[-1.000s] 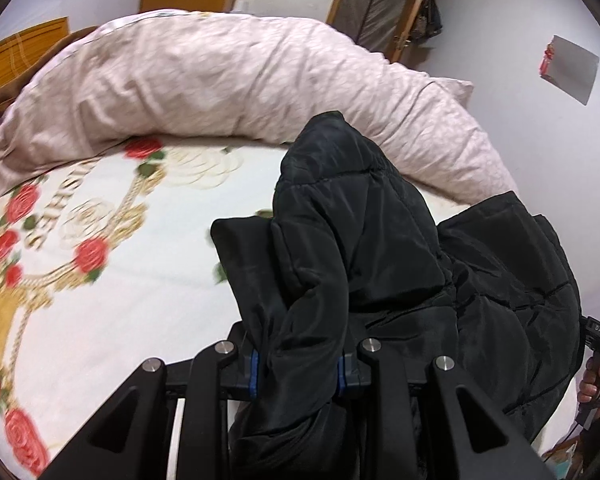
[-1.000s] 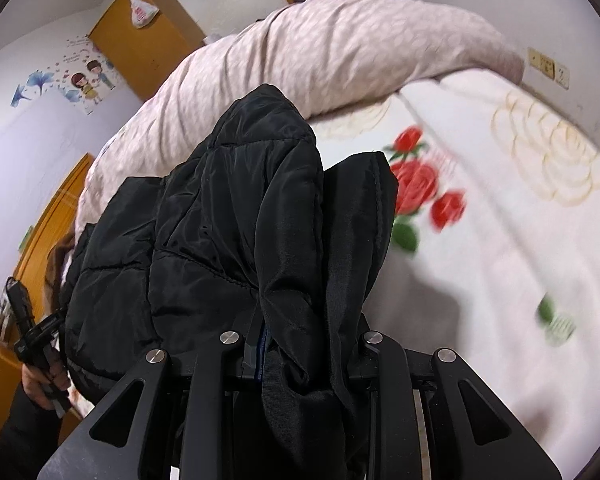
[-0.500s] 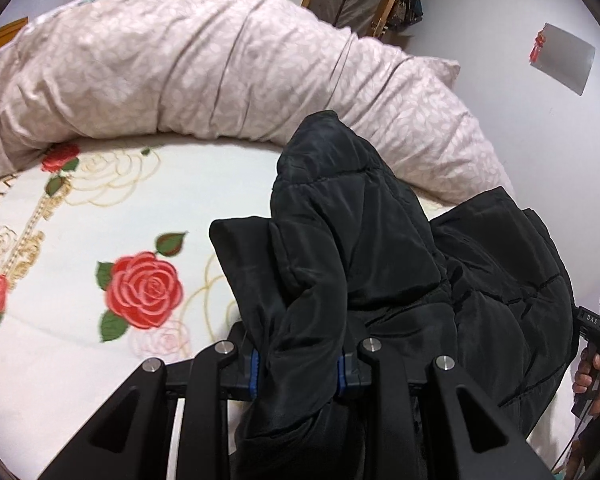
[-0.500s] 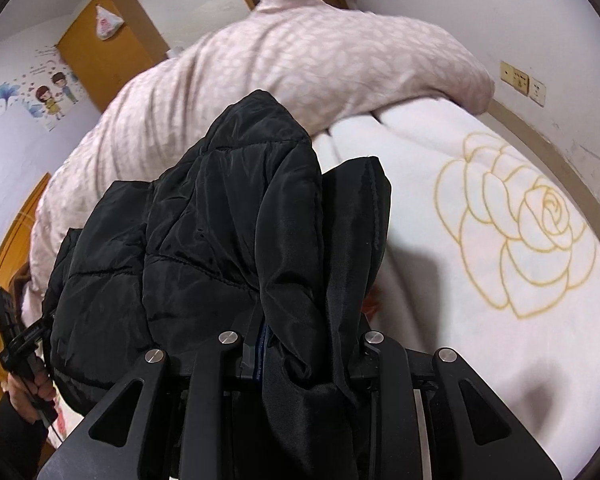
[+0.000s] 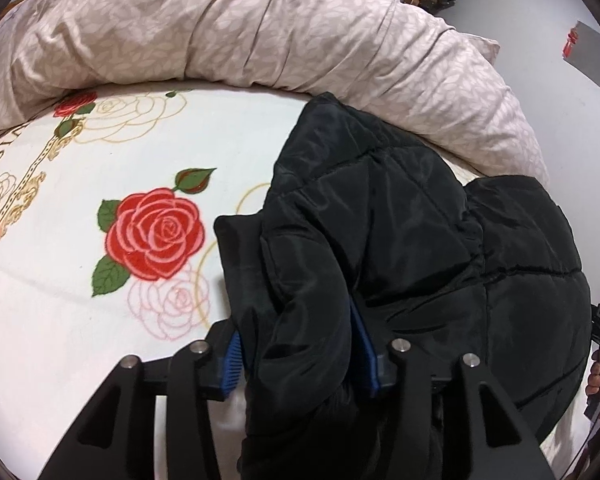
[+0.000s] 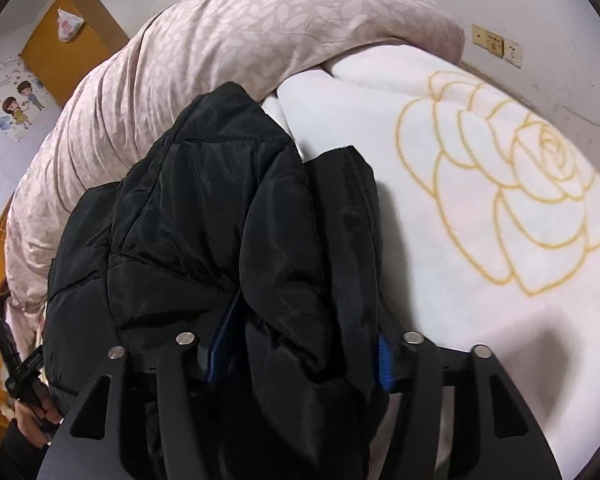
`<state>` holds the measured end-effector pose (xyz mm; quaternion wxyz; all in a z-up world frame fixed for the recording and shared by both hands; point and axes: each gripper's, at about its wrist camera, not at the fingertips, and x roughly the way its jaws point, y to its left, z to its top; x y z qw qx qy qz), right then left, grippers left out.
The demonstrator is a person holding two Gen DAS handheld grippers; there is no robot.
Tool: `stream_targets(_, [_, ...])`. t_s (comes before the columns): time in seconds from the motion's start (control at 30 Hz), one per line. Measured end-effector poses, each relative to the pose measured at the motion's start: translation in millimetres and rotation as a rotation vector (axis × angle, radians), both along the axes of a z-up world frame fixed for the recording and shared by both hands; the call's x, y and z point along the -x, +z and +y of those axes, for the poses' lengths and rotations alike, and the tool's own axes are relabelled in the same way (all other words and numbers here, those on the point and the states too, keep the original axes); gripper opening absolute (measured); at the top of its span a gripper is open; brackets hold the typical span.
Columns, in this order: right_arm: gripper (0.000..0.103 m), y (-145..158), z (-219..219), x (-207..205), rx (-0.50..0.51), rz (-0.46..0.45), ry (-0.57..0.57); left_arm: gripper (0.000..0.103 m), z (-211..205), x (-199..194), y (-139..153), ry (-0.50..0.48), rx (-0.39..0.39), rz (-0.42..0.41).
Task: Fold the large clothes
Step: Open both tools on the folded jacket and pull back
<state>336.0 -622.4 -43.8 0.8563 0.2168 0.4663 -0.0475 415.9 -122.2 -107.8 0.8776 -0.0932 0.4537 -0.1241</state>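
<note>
The lower part of the black jacket (image 5: 400,232) is cut off by the bottom edge of the left wrist view, and its near folds are hidden behind the left tool (image 5: 300,356), whose jaws are opening around a bunched fold. In the right wrist view the same is seen: the right tool (image 6: 296,360) is opening, and one blue pad (image 6: 384,364) is partly covered by fabric. Whether the pads press on the cloth cannot be told with certainty. A hand (image 6: 32,416) at the left edge is only partly shown. The wall stickers (image 6: 18,100) are too small to be read.
</note>
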Motion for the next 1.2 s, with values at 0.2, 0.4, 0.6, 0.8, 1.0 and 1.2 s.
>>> stream_targets(0.2, [0.058,35.8,7.9,20.0,0.127,-0.051,-0.021,0.054,16.7,14.9,27.0,0.019,-0.024,-0.05])
stream_targets(0.4, [0.058,56.7,32.0,4.0,0.202,-0.109,0.03,0.054,2.8,4.6,58.9,0.011,-0.031,-0.137])
stream_targets(0.6, [0.058,23.6,50.4,-37.2,0.255,0.007,0.091,0.054,-34.4,-31.6,31.1,-0.054,-0.092,-0.089])
stream_targets(0.8, [0.058,12.0,53.4,-43.8,0.293,0.04,0.107,0.062,-36.5,-32.6,14.2,-0.043,-0.113,-0.112])
stream_targets(1.0, [0.058,31.7,60.5,-31.1,0.294,0.029,0.077,0.062,-29.2,-25.3,27.3,-0.036,-0.102,-0.084])
stream_targets(1.2, [0.058,65.9,81.4,14.7,0.269,-0.043,0.054,0.062,-19.4,14.3,57.7,-0.05,-0.097,-0.107])
